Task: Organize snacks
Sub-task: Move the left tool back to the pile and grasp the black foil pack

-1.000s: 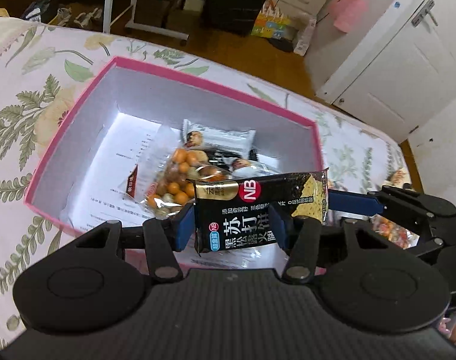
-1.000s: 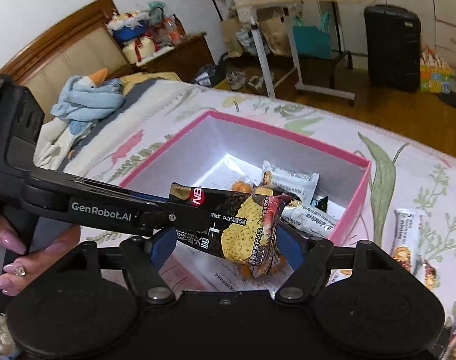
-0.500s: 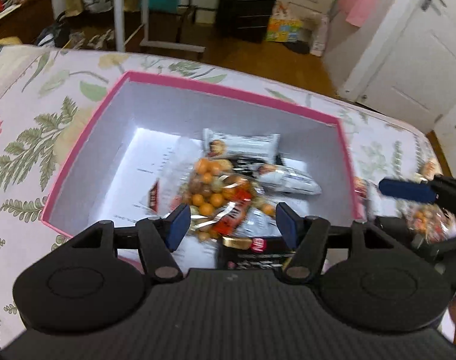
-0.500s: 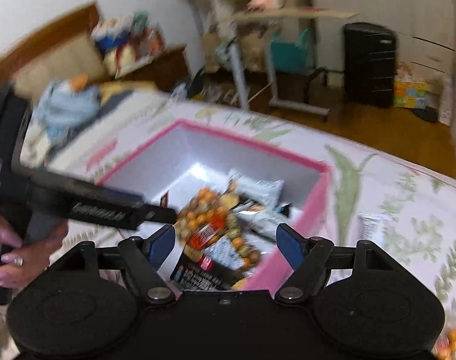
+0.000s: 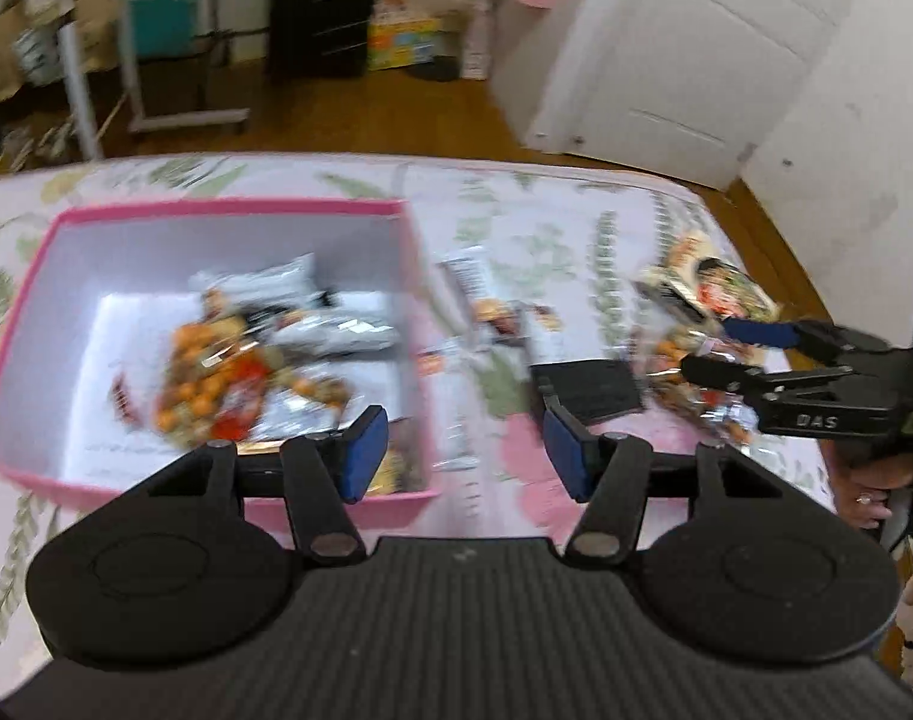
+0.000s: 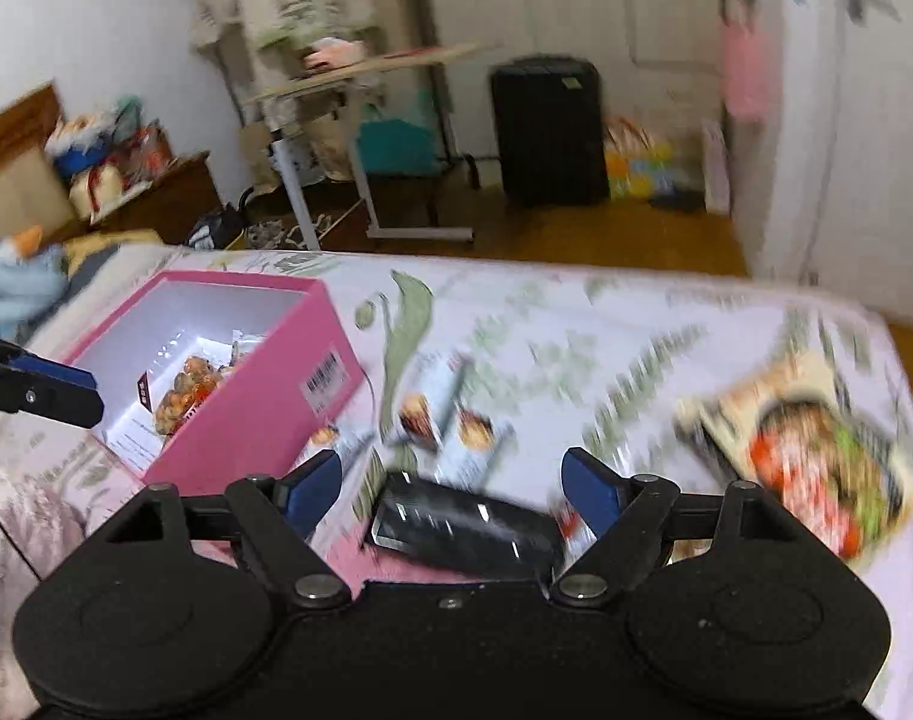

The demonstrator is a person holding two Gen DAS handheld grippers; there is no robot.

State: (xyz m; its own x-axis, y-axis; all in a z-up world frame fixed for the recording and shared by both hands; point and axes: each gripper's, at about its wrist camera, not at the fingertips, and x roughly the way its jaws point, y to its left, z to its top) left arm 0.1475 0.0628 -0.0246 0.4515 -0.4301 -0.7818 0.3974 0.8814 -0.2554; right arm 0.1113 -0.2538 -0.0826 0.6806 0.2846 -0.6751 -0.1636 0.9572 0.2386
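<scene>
Nothing is held by either gripper — the left gripper (image 5: 459, 450) is closing by the pink box (image 5: 423, 276), the right gripper (image 6: 450, 480) opening wide over a black packet (image 6: 468, 531).

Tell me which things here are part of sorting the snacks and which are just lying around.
Part of the job:
- pink box
- snacks in the box
- loose snack packets on the bedspread
- big snack bag
- dark packet
- left gripper, empty, closing
- right gripper, empty, opening

Lying about:
- suitcase
- side table
- blue toy
</scene>
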